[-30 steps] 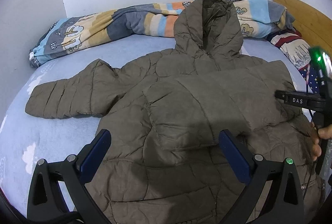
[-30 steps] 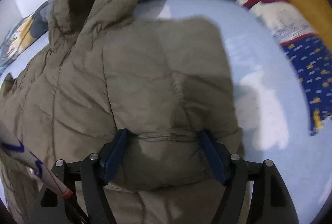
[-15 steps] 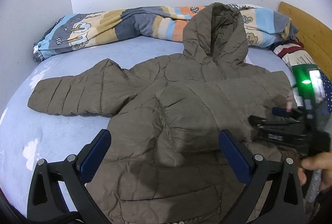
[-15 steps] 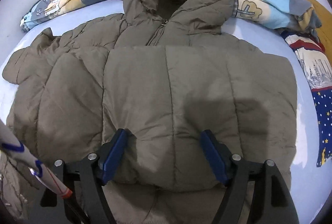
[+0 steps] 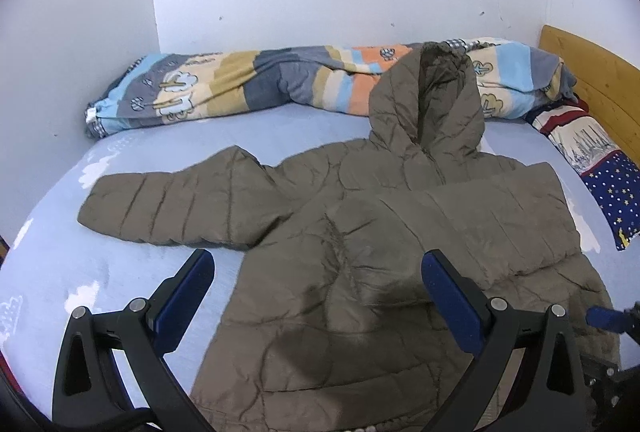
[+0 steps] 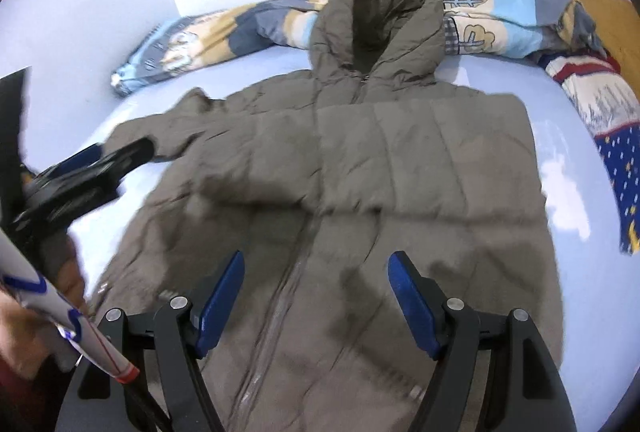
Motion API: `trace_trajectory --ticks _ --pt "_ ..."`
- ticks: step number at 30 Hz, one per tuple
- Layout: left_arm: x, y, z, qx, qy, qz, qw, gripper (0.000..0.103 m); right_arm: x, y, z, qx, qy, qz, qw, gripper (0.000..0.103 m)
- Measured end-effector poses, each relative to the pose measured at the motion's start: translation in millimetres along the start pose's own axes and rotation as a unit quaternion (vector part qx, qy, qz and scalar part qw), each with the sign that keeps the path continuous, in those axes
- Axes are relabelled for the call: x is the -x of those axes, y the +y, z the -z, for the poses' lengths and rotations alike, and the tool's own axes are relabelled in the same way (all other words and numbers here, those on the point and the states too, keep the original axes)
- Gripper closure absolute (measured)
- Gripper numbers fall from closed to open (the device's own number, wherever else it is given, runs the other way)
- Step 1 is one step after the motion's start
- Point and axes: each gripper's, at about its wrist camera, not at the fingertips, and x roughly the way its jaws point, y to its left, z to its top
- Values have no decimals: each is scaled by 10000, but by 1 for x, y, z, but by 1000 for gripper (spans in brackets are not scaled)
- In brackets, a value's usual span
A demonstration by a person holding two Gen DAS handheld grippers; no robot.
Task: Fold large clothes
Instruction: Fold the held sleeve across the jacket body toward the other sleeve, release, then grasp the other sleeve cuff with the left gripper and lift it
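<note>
Your left gripper (image 5: 316, 296) hangs above the lower front of the jacket (image 5: 360, 232), its blue pads spread wide with nothing pinched between them. Your right gripper (image 6: 316, 296) is likewise held above the zip line of the jacket (image 6: 360, 192), jaws apart and gripping nothing; the padded fabric lies below them, not pressed by either pad.

The jacket is a brown quilted one with a hood (image 5: 432, 100), lying front up on the pale blue sheet (image 5: 120, 272) of the bed. Its hood points toward the wall and leans against the rolled striped blanket (image 5: 248, 84) that runs along the far edge. One sleeve (image 5: 168, 208) stretches out flat over the sheet on the left of the picture. The other sleeve (image 6: 432, 160) is folded across the chest, lying level over the zip.

In the right wrist view your left gripper (image 6: 100, 168) shows at the left edge, blurred, near the cuff of the stretched-out sleeve; whether it touches the cloth you cannot tell from here. Your hand (image 6: 24, 328) shows at the lower left corner.

A starred pillow (image 5: 612, 192) lies at the right edge of the bed, beside the wooden headboard (image 5: 588, 72), and clear of the jacket.
</note>
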Motion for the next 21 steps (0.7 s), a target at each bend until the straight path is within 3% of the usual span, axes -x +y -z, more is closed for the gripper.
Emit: trace_trajectory --ticks 9,21 --pt "8 8 -1 -106 -235 -252 9993 0 -9 -13 2 -314 21 -135 9994 24" --pt "7 23 1 -57 -258 -388 9989 0 -15 5 3 -3 61 -295 9995 24"
